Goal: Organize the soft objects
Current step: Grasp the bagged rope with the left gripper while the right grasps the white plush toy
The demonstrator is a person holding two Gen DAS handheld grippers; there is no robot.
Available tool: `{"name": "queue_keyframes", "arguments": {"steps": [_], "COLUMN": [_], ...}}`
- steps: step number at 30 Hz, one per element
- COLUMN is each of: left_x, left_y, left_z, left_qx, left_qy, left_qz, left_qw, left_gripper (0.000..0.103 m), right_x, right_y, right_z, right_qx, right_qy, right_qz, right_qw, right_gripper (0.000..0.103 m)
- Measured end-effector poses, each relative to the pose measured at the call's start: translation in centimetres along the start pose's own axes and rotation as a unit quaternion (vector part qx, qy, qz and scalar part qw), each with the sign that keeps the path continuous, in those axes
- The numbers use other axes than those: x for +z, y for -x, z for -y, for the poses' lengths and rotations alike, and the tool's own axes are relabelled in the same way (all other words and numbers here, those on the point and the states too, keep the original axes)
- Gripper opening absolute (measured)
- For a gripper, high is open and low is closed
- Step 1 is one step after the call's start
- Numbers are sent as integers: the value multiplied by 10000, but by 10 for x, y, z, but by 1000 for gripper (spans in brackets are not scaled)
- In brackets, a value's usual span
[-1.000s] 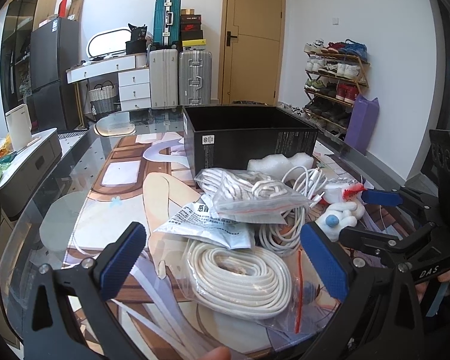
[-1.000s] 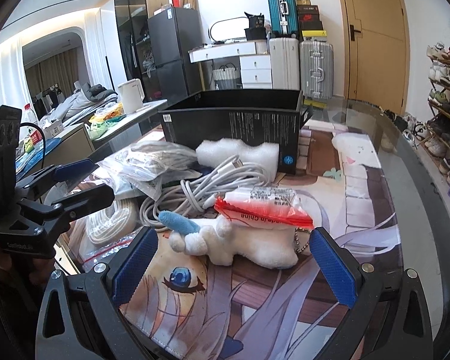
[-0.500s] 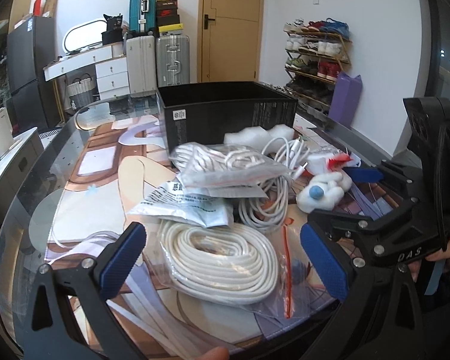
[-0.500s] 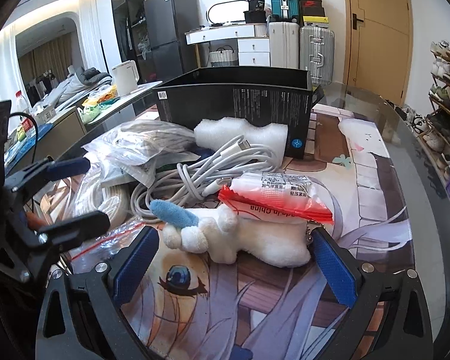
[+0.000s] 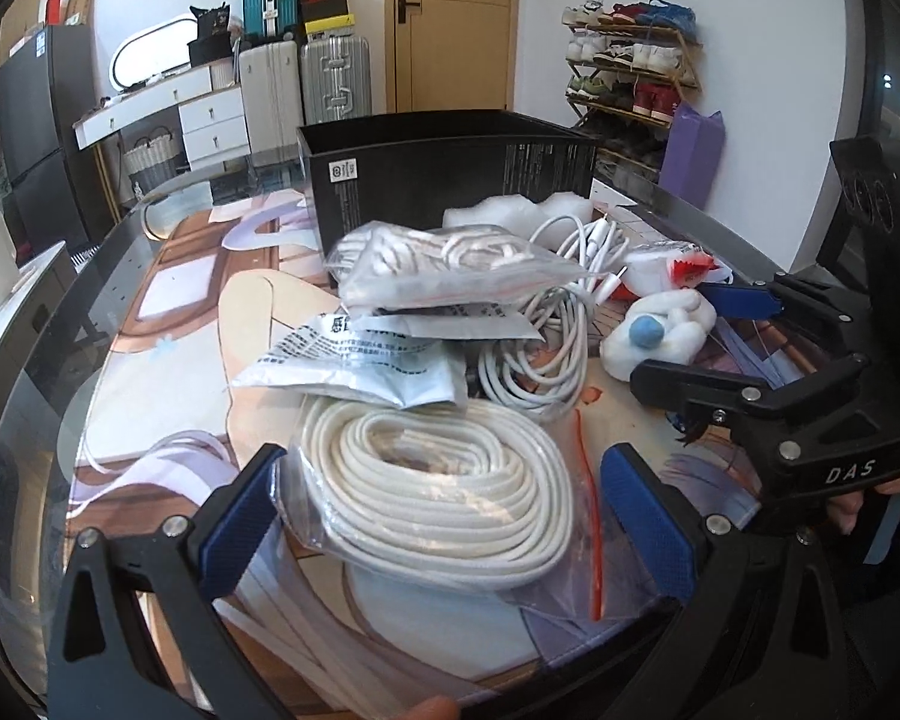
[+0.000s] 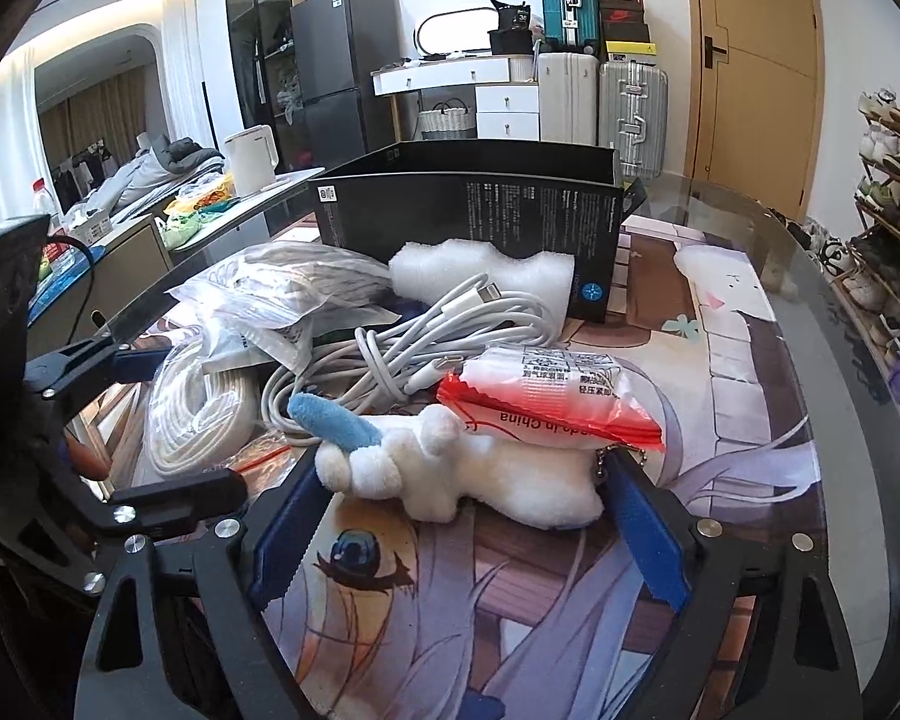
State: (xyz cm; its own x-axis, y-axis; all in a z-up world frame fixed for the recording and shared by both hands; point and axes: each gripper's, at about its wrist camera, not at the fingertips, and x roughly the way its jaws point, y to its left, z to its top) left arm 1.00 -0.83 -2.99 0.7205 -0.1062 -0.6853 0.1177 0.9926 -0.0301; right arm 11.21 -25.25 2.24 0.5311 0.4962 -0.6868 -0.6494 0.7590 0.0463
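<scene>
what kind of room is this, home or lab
Most likely a lived-in home, near the entrance: a shoe rack full of shoes beside a wooden door, stacked suitcases, and a fridge.

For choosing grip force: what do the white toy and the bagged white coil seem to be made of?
White toy: plush fabric, matte and fuzzy, probably stuffed. Bagged white coil: looks like braided rope, with a woven texture, inside a clear glossy plastic zip bag with a red strip.

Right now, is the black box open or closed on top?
Open: the black box shows a bare top rim and no lid. Its contents cannot be seen.
</scene>
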Motion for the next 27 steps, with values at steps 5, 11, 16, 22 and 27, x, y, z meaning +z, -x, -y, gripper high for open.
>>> {"name": "queue_keyframes", "arguments": {"steps": [5,11,16,22,27], "left_x": [1,4,3,6,10], "left_y": [-1,2,6,20,30], "left_z": [-3,-8,-8,-3,-3], "left_qx": [-67,-115,-330,-455,-505], "left_qy": [29,9,42,-45,-50], "left_qz": [1,83,134,305,481], "left_qw": [10000,9999,9994,9985,9976], "left_gripper": [102,70,62,62,62], "right_x": [-2,-3,-1,3,3], "right_y": [1,2,6,19,23], "right_z": [-2,-6,-9,-11,-14], "right_qx": [75,154,235,347,360], "right_qy": [31,104,173,176,243], "right_qz": [15,28,140,394,437], "right_qw": [10000,9998,9995,9985,9981], "right_gripper": [91,91,91,90,87]}}
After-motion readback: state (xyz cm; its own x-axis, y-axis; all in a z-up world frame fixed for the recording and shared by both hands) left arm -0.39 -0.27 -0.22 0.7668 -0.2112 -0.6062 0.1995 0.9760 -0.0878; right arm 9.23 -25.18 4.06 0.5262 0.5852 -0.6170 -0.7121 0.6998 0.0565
